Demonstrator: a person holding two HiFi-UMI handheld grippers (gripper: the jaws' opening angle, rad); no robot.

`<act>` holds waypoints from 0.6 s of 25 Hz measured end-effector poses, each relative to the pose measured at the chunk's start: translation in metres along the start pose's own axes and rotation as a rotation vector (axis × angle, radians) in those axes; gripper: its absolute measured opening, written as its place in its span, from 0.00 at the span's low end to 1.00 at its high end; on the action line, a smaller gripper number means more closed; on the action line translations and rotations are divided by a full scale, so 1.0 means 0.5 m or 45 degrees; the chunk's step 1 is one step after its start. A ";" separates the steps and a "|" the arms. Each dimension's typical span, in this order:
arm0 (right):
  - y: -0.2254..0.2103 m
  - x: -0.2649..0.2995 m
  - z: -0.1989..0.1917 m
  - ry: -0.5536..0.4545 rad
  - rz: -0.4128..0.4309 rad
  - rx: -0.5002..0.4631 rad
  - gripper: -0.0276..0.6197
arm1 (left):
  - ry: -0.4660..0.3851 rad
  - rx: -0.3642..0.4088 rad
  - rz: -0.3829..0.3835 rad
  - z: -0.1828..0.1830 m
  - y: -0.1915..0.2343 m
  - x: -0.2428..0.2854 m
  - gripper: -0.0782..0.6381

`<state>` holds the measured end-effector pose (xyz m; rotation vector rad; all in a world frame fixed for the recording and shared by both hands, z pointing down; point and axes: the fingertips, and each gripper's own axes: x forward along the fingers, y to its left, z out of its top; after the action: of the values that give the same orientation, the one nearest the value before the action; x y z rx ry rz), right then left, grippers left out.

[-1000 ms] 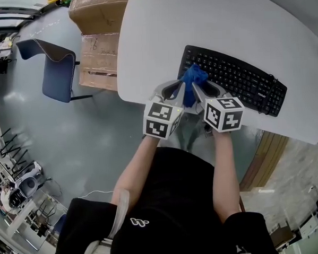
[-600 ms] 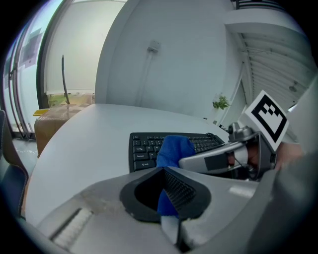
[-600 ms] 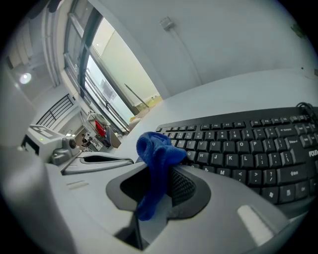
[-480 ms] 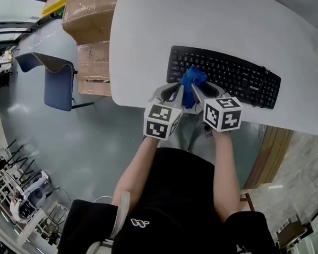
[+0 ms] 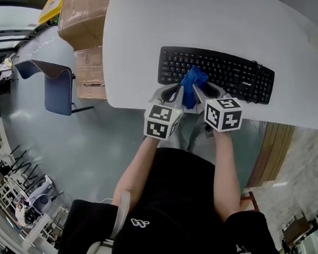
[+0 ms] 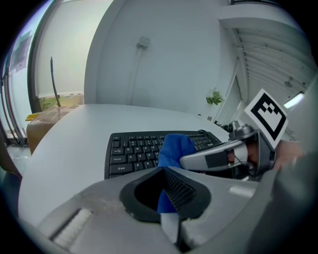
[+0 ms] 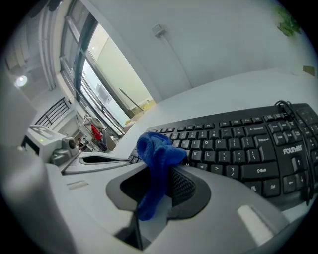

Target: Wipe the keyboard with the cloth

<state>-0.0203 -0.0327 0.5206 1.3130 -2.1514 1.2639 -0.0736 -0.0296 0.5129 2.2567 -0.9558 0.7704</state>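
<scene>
A white bench (image 5: 144, 39) with a curved edge fills the top of the head view, above a grey floor (image 5: 96, 143). The fingers (image 6: 185, 191) of the left gripper (image 6: 171, 198) are closed on a bunched blue cloth (image 6: 175, 149), which comes up between their meshed pads. The fingers (image 7: 185, 187) of the right gripper (image 7: 158, 198) are clamped on the same cloth, one end hanging down between them and the rest heaped above. The two grippers point inward and meet at the cloth, their marker cubes (image 5: 161, 120) side by side over the bench's near edge.

The cloth sits over the near left part of a black keyboard (image 5: 225, 72); whether it touches the keys cannot be told. The keyboard lies at a slant near the bench edge, its cable looped at the far right corner. The person's bare forearms (image 5: 135, 173) reach forward to the grippers. On the floor to the left stand a blue chair (image 5: 58, 89) and stacked cardboard boxes (image 5: 84, 21) against the bench.
</scene>
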 end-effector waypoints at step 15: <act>-0.071 -0.063 -0.003 -0.030 -0.026 0.042 0.19 | 0.037 0.041 -0.030 0.005 -0.077 0.043 0.11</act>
<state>0.0256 -0.0207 0.5194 1.3659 -2.1359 1.2880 -0.0310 -0.0180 0.5157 2.2746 -0.9077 0.8113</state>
